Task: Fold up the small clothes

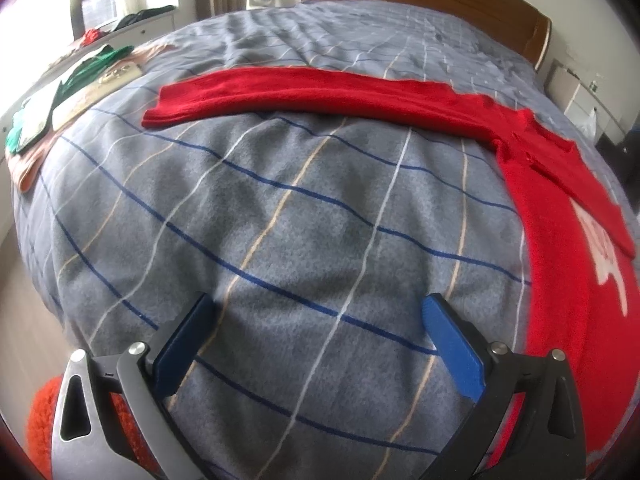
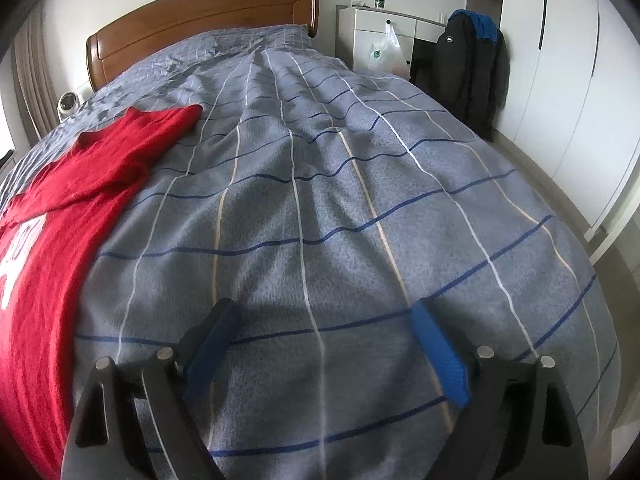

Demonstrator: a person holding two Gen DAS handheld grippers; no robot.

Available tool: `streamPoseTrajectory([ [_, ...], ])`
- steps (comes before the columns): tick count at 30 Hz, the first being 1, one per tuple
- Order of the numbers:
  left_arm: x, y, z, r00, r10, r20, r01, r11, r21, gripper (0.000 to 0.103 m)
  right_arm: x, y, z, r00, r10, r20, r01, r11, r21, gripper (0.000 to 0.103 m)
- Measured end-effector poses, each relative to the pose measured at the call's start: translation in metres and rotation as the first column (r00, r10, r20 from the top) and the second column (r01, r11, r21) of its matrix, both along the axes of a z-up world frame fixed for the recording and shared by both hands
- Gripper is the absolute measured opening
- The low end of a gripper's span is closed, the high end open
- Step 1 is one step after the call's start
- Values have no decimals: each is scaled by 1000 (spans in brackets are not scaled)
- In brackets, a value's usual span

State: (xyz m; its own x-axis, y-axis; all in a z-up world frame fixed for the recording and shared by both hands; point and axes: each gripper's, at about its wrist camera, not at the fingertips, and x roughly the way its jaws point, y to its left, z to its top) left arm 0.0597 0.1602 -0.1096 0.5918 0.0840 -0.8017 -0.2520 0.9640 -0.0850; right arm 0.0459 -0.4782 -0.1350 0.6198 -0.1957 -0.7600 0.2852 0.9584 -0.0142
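Note:
A red sweater (image 1: 560, 240) with a white print lies flat on the grey checked bedcover (image 1: 280, 220). One sleeve (image 1: 304, 90) stretches out to the left in the left wrist view. The sweater also shows at the left of the right wrist view (image 2: 60, 208), its other sleeve (image 2: 160, 124) reaching toward the headboard. My left gripper (image 1: 318, 312) is open and empty above bare cover, left of the sweater's body. My right gripper (image 2: 324, 316) is open and empty above bare cover, right of the sweater.
Folded clothes in green, white and pink (image 1: 68, 92) lie at the bed's far left edge. An orange fuzzy item (image 1: 40, 420) sits by the left gripper. A wooden headboard (image 2: 200, 12), a white nightstand (image 2: 384, 36), a black jacket (image 2: 468, 68) and white wardrobes (image 2: 568, 80) stand beyond.

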Motion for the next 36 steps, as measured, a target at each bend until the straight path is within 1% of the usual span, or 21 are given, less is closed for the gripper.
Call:
streamPoseTrajectory([
  [5, -1, -5, 1, 1000, -13, 9, 12, 1000, 19, 102, 0, 1, -1, 1000, 6, 6, -6, 1000, -7, 89],
  [14, -1, -9, 5, 999, -35, 24, 34, 999, 28, 102, -1, 2, -1, 1000, 6, 7, -6, 1000, -14, 89],
  [15, -2, -9, 7, 999, -42, 24, 41, 999, 21, 102, -1, 2, -1, 1000, 6, 8, -6, 1000, -15, 89],
  [18, -1, -5, 12, 996, -84, 7, 84, 994, -70, 102, -1, 2, -2, 1000, 5, 7, -5, 1000, -15, 89],
  [21, 8, 9, 20, 995, -98, -15, 95, 986, -133, 102, 0, 2, -2, 1000, 6, 7, -5, 1000, -17, 90],
  [23, 17, 29, 30, 997, -77, -5, 75, 980, -183, 102, 0, 2, -2, 1000, 7, 8, -7, 1000, -16, 90],
  [25, 27, 50, 39, 999, -45, 5, 45, 979, -200, 102, -1, 2, -2, 1000, 7, 8, -7, 1000, -16, 90],
  [28, 51, 97, 52, 999, 44, 20, -39, 977, -209, 102, 0, 1, -2, 1000, 8, 9, -8, 1000, -17, 90],
  [29, 61, 117, 54, 996, 93, 17, -88, 974, -207, 102, 0, 1, -2, 1000, 9, 9, -9, 1000, -17, 90],
  [31, 78, 148, 51, 985, 173, -3, -170, 963, -207, 102, 0, 2, -2, 1000, 7, 9, -7, 1000, -18, 91],
  [32, 87, 163, 46, 976, 214, -24, -215, 957, -196, 101, 0, 2, -2, 1000, 7, 9, -7, 1000, -18, 91],
  [34, 99, 182, 35, 962, 265, -61, -271, 946, -176, 100, -1, 2, -2, 1000, 7, 9, -7, 1000, -19, 91],
  [35, 107, 190, 28, 955, 286, -82, -297, 937, -183, 98, -1, 2, -2, 1000, 7, 8, -7, 1000, -19, 91],
  [36, 111, 193, 23, 951, 297, -92, -309, 931, -194, 93, 0, 2, -3, 1000, 7, 8, -6, 1000, -22, 91],
])
